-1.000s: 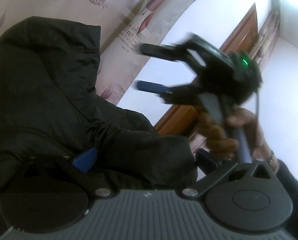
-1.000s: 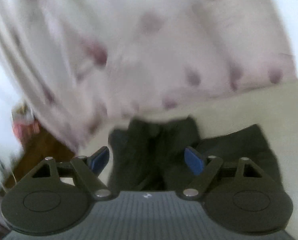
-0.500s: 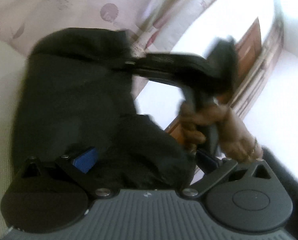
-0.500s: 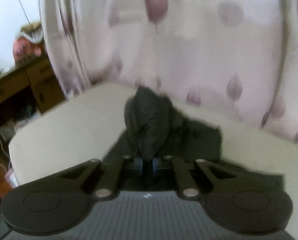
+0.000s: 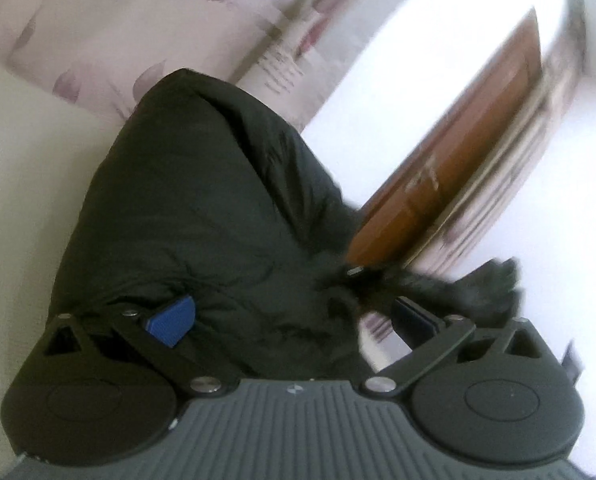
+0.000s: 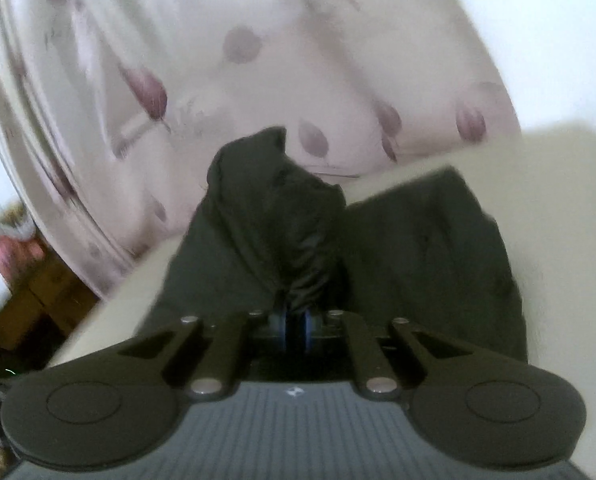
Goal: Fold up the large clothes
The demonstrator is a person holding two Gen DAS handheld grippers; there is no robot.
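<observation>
A dark padded jacket (image 5: 202,216) is lying on a cream-coloured surface (image 5: 22,184), and everything else here is placed from that jacket.

The right gripper (image 6: 294,330) is pinching a bunched fold at the jacket's near edge: its two blue pads (image 6: 309,329) are sitting nearly together with a ridge of shiny dark cloth squeezed between them. The fold is rising from the pads into a peak, and the rest of the jacket is spreading flat to either side of it. In the left wrist view this gripper is showing only as a dark, blurred shape at the jacket's right edge.

The left gripper (image 5: 294,320) is standing wide apart. One blue pad (image 5: 172,320) is resting against the jacket's near lower edge, and the other finger is lying off the cloth, to the jacket's right. Dark fabric is lying between them, with neither pad pressing on it.

Behind the jacket a pale curtain (image 6: 202,80) with mauve leaf and dot shapes is hanging. It is carrying some small dark lettering, too blurred to read. To the jacket's right in the left wrist view, a brown wooden door (image 5: 449,184) is showing against a white wall (image 5: 393,60). The only mark that can be made out on the grippers is a tiny pale emblem on each ribbed grey body, too small to read.
</observation>
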